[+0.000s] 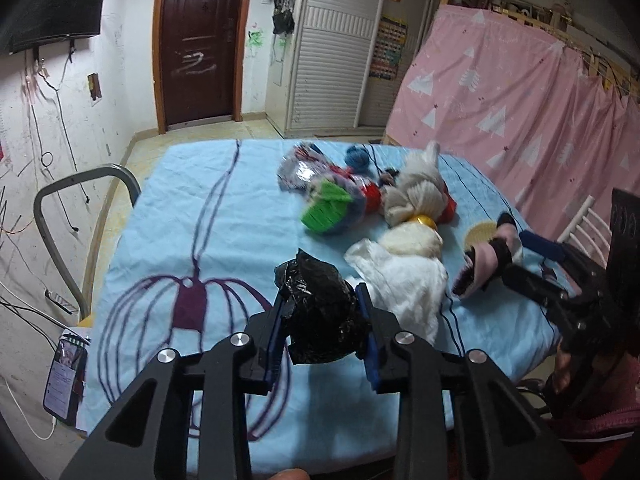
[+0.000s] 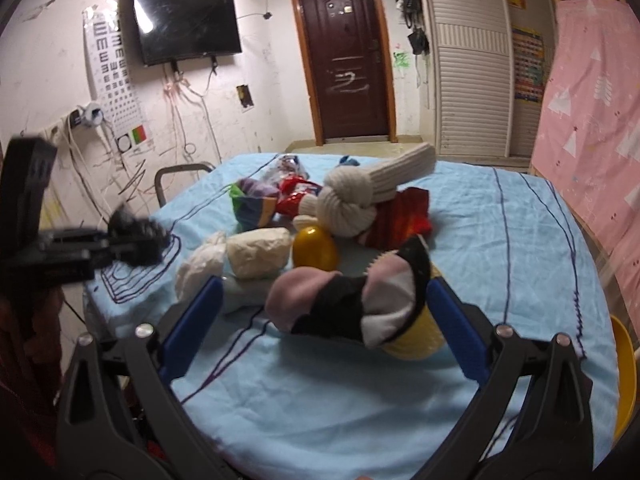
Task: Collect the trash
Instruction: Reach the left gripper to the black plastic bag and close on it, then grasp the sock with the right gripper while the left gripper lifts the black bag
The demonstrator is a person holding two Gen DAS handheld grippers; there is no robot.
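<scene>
— Trash first: where is it?

— Black bag (image 1: 326, 312), crumpled, sits between the blue pads (image 1: 370, 336) of the left gripper (image 1: 324, 320). The pads press on both its sides, so the left gripper is clamped on it, just above the blue cloth (image 1: 160, 216) covering the table. From the right wrist view the same bag (image 2: 138, 242) shows as a dark blur at the tip of that gripper (image 2: 132, 244), far left.

— And the right gripper?

— Right gripper (image 2: 324, 312) has its jaws spread wide. A pink, black and white sock (image 2: 344, 304) lies between the pads (image 2: 192, 320), draped over a yellow cup (image 2: 416, 344). One pad seems to sit just beside the cup, though with the blur I cannot say it touches. Nothing is pinched there.

— What else is on the cloth?

— A heap near the middle: a knotted cream sock (image 2: 352, 204), a yellow ball (image 2: 314, 250) in front of it, a red cloth (image 2: 404, 216) to its right, a white bundle (image 2: 256, 256) to the ball's left. From the left wrist view a white rag (image 1: 404, 284) lies just beside the bag, a green block (image 1: 324, 212) farther back, and a blue ball (image 1: 358, 156) near the far edge.

— Anything around the table?

— A grey chair (image 1: 80, 200) at its left side, a phone (image 1: 64, 380) below that, a pink curtain (image 1: 520, 92) at right.
</scene>
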